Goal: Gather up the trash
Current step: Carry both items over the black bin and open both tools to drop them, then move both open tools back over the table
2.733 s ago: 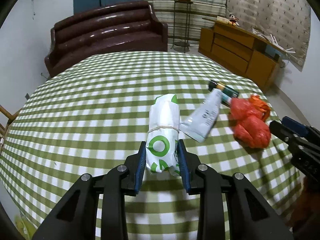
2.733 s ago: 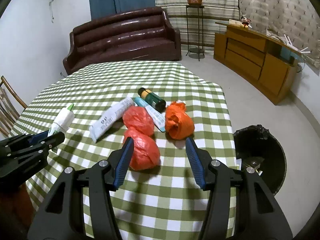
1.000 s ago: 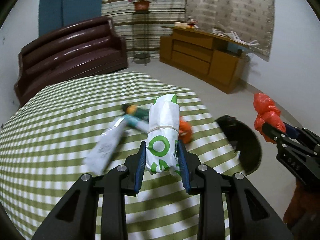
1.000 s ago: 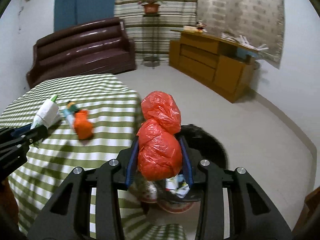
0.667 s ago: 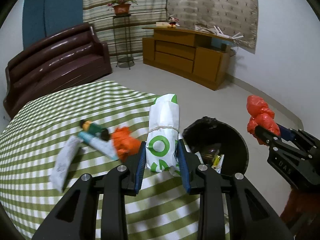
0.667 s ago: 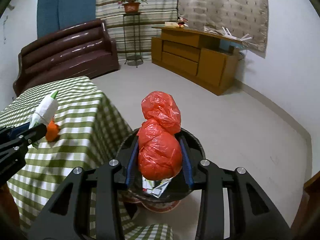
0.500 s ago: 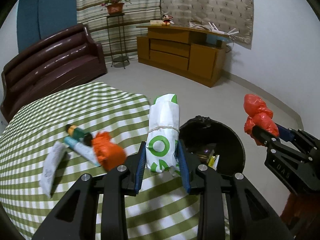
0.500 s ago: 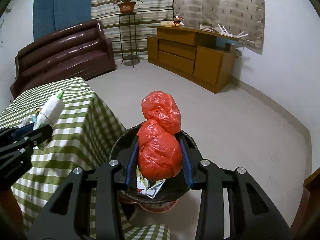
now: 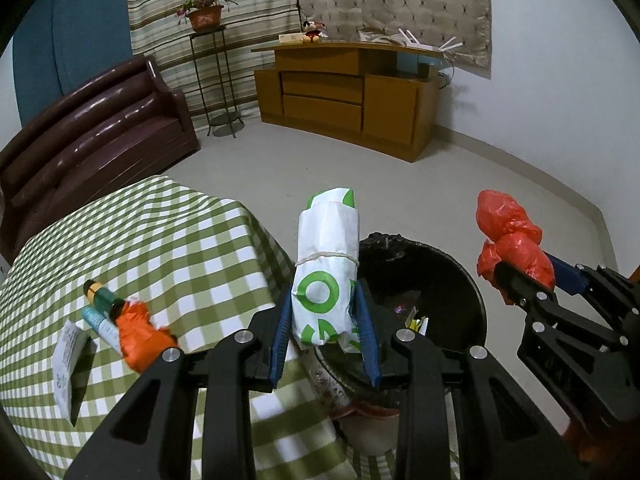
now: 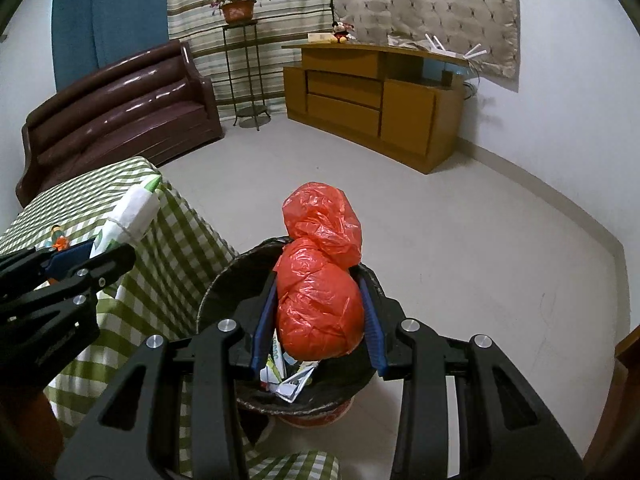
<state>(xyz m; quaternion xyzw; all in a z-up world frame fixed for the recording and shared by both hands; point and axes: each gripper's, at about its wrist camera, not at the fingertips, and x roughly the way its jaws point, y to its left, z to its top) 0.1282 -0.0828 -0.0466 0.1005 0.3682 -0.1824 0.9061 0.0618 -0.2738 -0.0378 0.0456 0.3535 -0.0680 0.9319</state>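
- I am holding a white roll printed with green rings (image 9: 326, 276) in the left tool (image 9: 325, 336); its pads are pinching the roll's lower end, and a thin band is tying the roll round its middle.
- The roll is standing with its long axis running away from the tool, its tip pointing up and forward, tilted only slightly.
- I am gripping a knotted red plastic bag (image 10: 320, 284) in the right tool (image 10: 319, 320), the pads pressing on the bag's lower lump while a second lump is sticking out beyond them.
- The black-lined trash bin (image 10: 224, 280) is sitting on the floor just beside the edge of the green-checked table (image 9: 168, 240), with paper scraps already inside.
- The relation that matters: in the right wrist view the red bag is hanging directly over the bin's mouth, so I judge the right tool is placed to let go.
- In the left wrist view the roll is showing over the bin's near-left rim, close to the table edge, so I judge it needs carrying a little further over the opening.
- Still lying on the table: an orange bag (image 9: 138, 332), a dark green bottle (image 9: 102, 298), a tube (image 9: 98, 322) and a white packet (image 9: 68, 356).
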